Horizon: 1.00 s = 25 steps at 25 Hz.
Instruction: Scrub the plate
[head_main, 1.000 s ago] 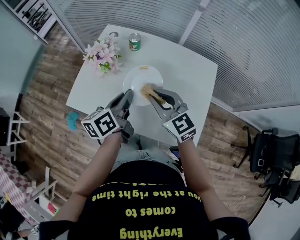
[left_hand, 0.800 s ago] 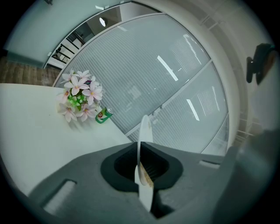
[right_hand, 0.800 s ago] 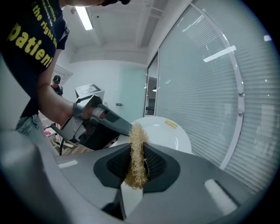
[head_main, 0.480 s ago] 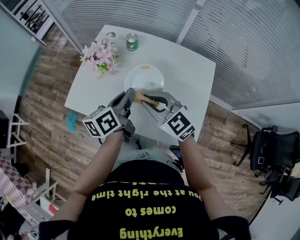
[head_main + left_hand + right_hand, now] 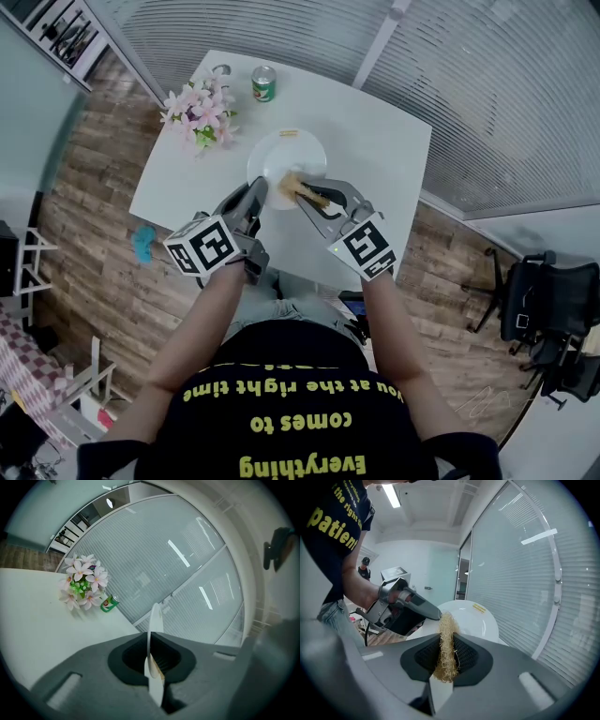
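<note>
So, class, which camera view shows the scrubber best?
The right gripper view: the scrubber is close up, fibres clear, pinched by the right gripper. The head view shows only a small tan patch over the plate. The left gripper view shows mostly the plate's edge, barely any scrubber.

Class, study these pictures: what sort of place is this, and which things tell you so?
Probably an office or meeting room rather than a kitchen: glass partition walls, a white table on a wood floor, and black office chairs at the right.
</note>
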Each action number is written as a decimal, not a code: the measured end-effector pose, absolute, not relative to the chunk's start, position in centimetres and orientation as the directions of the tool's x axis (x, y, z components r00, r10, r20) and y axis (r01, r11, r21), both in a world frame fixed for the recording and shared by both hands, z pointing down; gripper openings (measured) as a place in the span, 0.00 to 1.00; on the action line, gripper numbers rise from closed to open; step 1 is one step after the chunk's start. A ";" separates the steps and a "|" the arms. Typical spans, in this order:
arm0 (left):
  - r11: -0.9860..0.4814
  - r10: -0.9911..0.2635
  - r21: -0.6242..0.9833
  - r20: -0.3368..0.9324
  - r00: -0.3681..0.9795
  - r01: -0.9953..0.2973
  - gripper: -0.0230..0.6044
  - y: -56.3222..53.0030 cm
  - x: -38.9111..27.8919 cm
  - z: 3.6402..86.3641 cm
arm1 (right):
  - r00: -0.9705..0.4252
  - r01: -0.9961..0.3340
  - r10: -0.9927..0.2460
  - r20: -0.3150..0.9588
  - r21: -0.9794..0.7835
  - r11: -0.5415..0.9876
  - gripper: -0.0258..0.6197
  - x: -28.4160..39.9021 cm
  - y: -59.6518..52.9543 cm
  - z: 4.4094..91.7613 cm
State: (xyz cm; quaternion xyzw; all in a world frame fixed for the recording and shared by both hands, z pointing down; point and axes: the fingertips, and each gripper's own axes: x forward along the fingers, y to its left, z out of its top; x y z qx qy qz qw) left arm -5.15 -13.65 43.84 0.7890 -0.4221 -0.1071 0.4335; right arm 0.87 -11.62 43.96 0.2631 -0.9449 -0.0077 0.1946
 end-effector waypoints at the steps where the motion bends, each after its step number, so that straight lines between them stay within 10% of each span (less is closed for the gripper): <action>1: -0.268 -0.759 0.775 0.196 0.621 -0.573 0.05 -13.6 -5.2 43.8 | -0.780 -0.504 -0.509 0.364 0.116 0.856 0.12 1.2 -11.8 43.9; 25: -0.260 -0.767 0.780 0.191 0.612 -0.569 0.05 -13.7 -5.9 43.6 | -0.673 -0.656 -0.642 0.368 0.104 0.748 0.12 5.6 -15.0 44.2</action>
